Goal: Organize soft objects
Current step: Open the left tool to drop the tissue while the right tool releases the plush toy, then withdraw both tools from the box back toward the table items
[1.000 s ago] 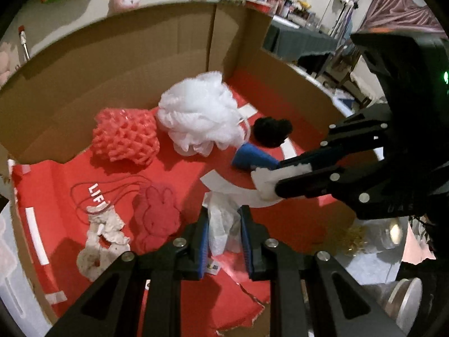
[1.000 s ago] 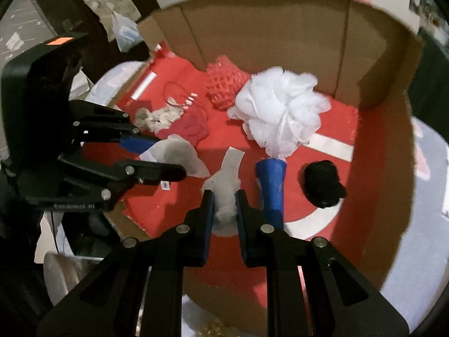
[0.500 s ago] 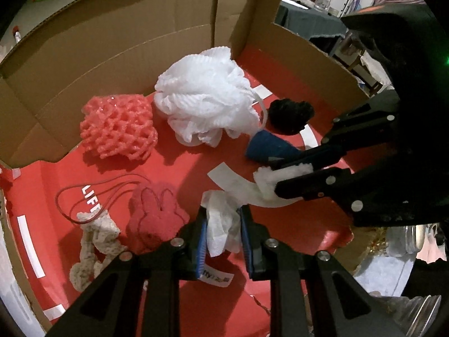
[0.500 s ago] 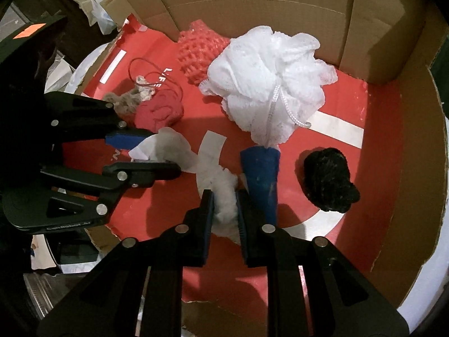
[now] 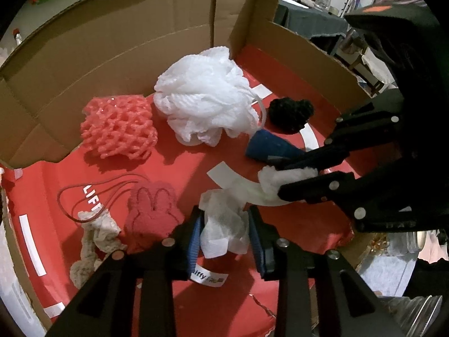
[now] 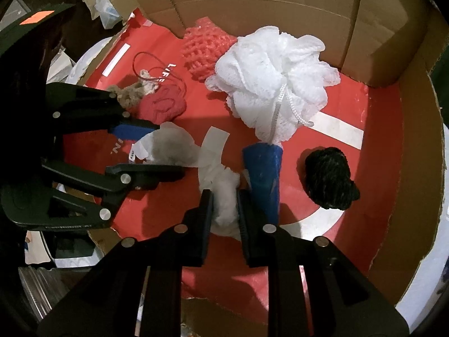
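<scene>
Currently both claws work one white cloth lying on the red floor of the cardboard box. Left claw has just been opening: jaws now slightly spread, the crumpled near end of the cloth loose between them, its label hanging below. Right claw is pinching the other end of the cloth, pads pressed on the wad. Cloth sits near the front-middle of the box. Just right of it lies a blue cone, touching the right claw's outer finger. Farther right, a black ball. Far side: white bath puff and pink mesh. Left: red bunny cloth, beige knit piece beside it.
</scene>
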`<state>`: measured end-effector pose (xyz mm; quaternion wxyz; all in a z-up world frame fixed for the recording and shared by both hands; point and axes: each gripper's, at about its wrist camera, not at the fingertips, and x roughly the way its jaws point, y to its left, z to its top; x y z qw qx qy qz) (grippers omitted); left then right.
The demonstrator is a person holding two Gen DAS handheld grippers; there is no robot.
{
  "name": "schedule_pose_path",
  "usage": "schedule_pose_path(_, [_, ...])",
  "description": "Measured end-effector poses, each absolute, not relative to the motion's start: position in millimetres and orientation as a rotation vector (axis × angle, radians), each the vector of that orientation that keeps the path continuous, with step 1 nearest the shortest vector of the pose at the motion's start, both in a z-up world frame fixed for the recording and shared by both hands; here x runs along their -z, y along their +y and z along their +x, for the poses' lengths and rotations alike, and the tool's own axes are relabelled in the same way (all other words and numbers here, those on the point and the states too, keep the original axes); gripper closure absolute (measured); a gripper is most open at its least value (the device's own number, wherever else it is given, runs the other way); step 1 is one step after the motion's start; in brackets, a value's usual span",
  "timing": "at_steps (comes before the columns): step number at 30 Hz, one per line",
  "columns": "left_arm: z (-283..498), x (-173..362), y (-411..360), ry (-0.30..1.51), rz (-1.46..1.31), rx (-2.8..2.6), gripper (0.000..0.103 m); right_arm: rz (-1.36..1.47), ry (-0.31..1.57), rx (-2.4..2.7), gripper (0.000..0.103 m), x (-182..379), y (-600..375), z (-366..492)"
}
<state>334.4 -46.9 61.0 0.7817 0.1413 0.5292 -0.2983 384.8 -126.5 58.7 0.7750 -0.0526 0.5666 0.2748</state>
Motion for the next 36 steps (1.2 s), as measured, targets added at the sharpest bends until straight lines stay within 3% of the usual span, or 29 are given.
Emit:
schedule_pose_path(3, [332.1, -65.2, -44.7, 1.13, 0.301, 0.645, 0.059, -0.116, 1.226, -0.596, 0.085, -58.2, -124.0, 381.2])
schedule_pose_path(19, [313.1, -98.5, -21.3, 1.057, 0.216, 0.612, 0.057, -0.105, 1.206, -0.575, 0.078, -66.8, -128.8, 373.5])
schedule_pose_path(29, [259.4, -148.3, 7.2, 0.912, 0.108, 0.584, 0.035, -0.112, 1.1, -0.522, 0.078, -110.2, -141.6, 339.4])
schedule_pose_path(36, [201.9, -180.1, 17.4, 0.773, 0.037, 0.56, 0.026, -0.077, 0.987, -0.513, 0.078, -149.4, -152.6, 286.9])
